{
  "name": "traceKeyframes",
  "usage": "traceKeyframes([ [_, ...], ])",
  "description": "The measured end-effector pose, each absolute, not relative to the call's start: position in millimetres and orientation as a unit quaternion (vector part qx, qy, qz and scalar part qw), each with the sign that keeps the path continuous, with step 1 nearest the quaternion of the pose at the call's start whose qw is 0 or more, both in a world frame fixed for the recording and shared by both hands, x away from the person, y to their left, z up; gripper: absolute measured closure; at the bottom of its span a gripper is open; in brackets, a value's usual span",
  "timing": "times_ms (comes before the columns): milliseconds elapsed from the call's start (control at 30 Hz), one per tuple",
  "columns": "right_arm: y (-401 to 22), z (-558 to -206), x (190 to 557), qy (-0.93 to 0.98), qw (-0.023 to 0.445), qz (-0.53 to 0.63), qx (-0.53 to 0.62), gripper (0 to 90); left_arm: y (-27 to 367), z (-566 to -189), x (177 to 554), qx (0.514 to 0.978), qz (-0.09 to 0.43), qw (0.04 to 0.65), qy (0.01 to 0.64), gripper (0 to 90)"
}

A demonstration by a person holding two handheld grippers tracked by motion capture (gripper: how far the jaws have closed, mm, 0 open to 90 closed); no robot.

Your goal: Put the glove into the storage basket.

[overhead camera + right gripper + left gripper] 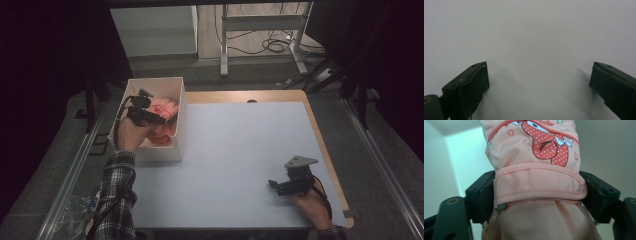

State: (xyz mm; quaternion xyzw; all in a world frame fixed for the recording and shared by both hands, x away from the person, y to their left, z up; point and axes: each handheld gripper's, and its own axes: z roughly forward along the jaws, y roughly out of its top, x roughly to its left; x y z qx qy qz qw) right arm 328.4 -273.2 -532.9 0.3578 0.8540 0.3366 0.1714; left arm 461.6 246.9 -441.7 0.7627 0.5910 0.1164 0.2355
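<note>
Your left gripper point(161, 120) reaches into the white box point(181, 125) at the far left of the bench point(235, 150), and your left hand point(129, 134) holds it over the box's near wall. In the left gripper view, its jaws pinch a peach-pink glove point(539, 182) from both sides, right across the stitched wrist strap. The glove's cuff bunches below the strap, toward the camera, and its back rises away from you.

On the back of the glove is a printed cartoon figure in red with white polka dots, with a drawn eye, a curved eyelash mark and small outlined hearts on either side. A few letters run along the top edge of the picture, but they are cut off and you cannot read them. No brand or label can be made out.

From the high view, more pink fabric point(162, 137) lies in the box under and around the gripper; you cannot tell how many pieces there are.

Your right gripper point(272, 185) rests low over the pale sheet on the near right of the bench, held by your right hand point(312, 205), with its grey three-cornered plate on top. In the right gripper view, its jaws stand spread wide apart with nothing between them, only bare bench surface beneath.
</note>
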Motion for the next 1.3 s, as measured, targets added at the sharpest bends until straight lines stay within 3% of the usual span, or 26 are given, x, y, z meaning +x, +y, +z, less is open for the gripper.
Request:
traceKeyframes([
  [133, -273.2, -532.9, 328.4, 0.854, 0.171, 0.337, 0.358, 2.7, 243.9, -448.6, 466.1, 0.741, 0.134, 0.255, 0.606, 25.7],
  [333, -273.3, -532.9, 328.5, 0.854, 0.171, 0.337, 0.358, 2.7, 233.7, -454.5, 483.0, 0.727, 0.152, 0.261, 0.617, 25.5],
  [633, -273.3, -532.9, 328.4, 0.854, 0.171, 0.337, 0.358, 2.8, 222.2, -468.1, 490.5, 0.743, 0.117, 0.246, 0.611, 11.3],
  [867, -273.2, -532.9, 328.4, 0.854, 0.171, 0.337, 0.358, 2.7, 227.1, -450.2, 479.2, 0.747, 0.105, 0.259, 0.603, 9.7],
  [1300, -273.3, -532.9, 328.4, 0.854, 0.172, 0.337, 0.358, 2.7, 239.1, -436.1, 457.2, 0.748, 0.143, 0.285, 0.582, 5.9],
])
